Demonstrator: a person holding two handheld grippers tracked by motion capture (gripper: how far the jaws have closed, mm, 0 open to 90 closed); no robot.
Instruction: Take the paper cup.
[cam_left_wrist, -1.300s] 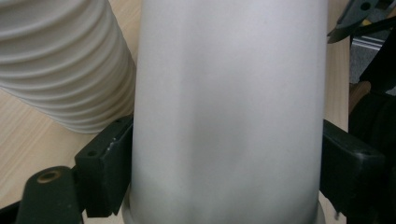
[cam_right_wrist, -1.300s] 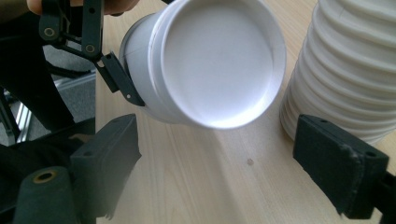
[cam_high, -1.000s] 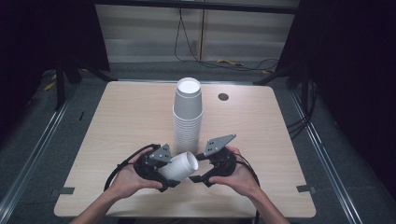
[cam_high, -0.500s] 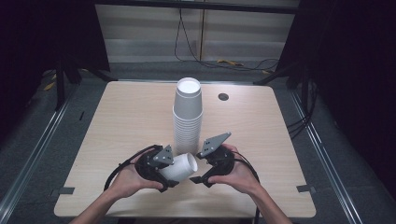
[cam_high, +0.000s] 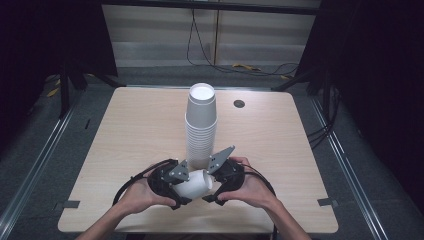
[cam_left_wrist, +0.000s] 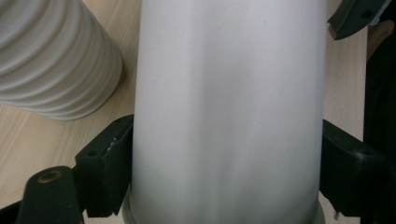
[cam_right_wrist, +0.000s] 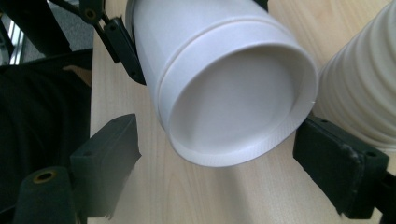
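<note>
Two tools | left tool (cam_left_wrist: 224, 154) clamps cup (cam_left_wrist: 229, 107) | right tool (cam_right_wrist: 233, 172) wide, straddling cup base

A single white paper cup (cam_high: 194, 184) lay tipped on its side at the near middle of the counter, its recessed base pointing right and slightly far. Its plain, smooth wall narrowed toward that base. Just beyond it stood a tall upright stack of white paper cups (cam_high: 201, 125), nested upside down, bases upward.
</note>
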